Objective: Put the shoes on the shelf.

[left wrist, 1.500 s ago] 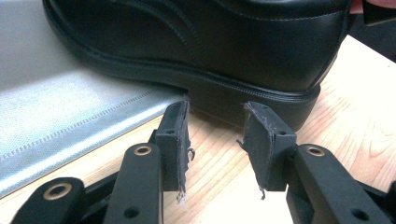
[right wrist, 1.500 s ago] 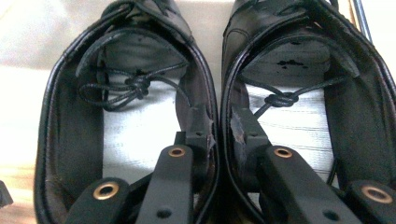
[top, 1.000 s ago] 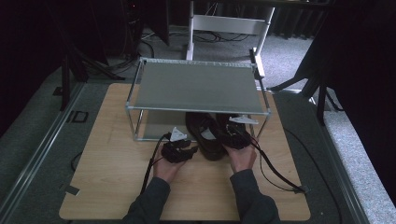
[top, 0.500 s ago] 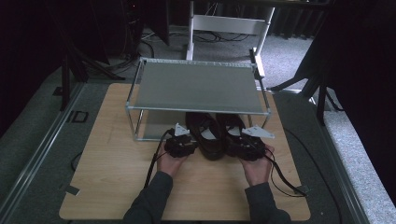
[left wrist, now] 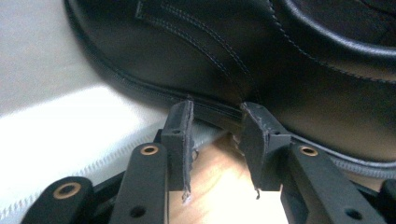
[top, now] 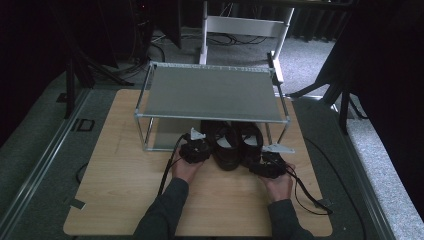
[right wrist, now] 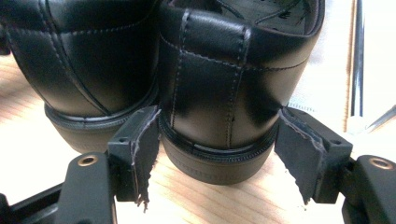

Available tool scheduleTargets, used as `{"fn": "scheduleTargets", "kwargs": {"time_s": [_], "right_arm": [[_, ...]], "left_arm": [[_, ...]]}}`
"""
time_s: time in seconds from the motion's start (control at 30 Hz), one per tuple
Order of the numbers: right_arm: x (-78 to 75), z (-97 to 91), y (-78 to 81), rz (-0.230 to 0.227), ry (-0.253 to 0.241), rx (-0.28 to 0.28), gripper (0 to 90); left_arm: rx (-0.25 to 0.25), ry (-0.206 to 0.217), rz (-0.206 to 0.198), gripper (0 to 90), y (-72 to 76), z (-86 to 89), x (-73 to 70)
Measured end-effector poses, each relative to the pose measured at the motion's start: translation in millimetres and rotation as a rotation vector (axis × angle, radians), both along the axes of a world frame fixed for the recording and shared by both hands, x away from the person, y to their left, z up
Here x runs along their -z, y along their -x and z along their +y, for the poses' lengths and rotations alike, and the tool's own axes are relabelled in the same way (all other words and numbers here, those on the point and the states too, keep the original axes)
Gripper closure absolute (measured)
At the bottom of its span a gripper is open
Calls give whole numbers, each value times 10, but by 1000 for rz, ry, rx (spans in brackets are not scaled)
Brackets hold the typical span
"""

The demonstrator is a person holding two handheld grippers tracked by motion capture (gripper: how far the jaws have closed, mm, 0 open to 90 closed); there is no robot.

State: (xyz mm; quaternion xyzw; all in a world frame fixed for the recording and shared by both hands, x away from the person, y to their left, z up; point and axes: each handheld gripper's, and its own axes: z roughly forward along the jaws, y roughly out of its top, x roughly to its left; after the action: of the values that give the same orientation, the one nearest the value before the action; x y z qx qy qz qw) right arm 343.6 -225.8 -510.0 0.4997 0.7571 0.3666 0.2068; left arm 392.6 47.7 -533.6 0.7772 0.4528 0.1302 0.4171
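**Grippers at the heels of two black shoes**

Left gripper [top: 196, 150], jaws just narrowing but gripping nothing, meets the left shoe [left wrist: 224, 56] sole. Right gripper [right wrist: 219, 161], jaws just widening, straddles the right shoe [right wrist: 219, 93] heel. Beyond, both shoes sit on the table [top: 125, 200], toes under the shelf rack [top: 210, 92].

My hand-held gripper [right wrist: 217, 165] sits bottom center of the frame, jaws spread wide on either side of the heel of a black leather shoe [right wrist: 219, 88]. They've just been opening, and the pads aren't pressing on it. A second black shoe [right wrist: 79, 65] fills the upper left, snug against the first. Both stand on the wooden counter [right wrist: 196, 200]. A metal rod [right wrist: 357, 56] runs down the right edge.
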Motion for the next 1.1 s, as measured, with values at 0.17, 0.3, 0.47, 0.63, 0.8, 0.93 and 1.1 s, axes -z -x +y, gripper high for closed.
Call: {"fn": "scheduleTargets", "kwargs": {"time_s": [0.17, 0.3, 0.47, 0.63, 0.8, 0.93, 1.1], "right_arm": [[5, 9, 5, -11, -2, 0, 313], [17, 26, 10, -32, -2, 10, 333], [18, 15, 10, -33, 5, 8, 347], [32, -18, 12, -32, -2, -6, 356], [31, -15, 11, -36, 0, -8, 360], [23, -2, 11, -36, 5, -6, 360], [-10, 38, 0, -43, -6, -15, 375]], "left_arm": [[-22, -17, -8, 687, -110, -82, 5], [-47, -39, -1, 722, -176, -99, 31], [-57, -9, 17, 637, -103, -54, 14], [-1, 139, 11, 528, 226, 10, -88], [116, 120, -72, 416, 489, -186, -232], [128, 59, -91, 428, 497, -339, -245], [73, 14, -95, 530, 473, -309, -264]]}}
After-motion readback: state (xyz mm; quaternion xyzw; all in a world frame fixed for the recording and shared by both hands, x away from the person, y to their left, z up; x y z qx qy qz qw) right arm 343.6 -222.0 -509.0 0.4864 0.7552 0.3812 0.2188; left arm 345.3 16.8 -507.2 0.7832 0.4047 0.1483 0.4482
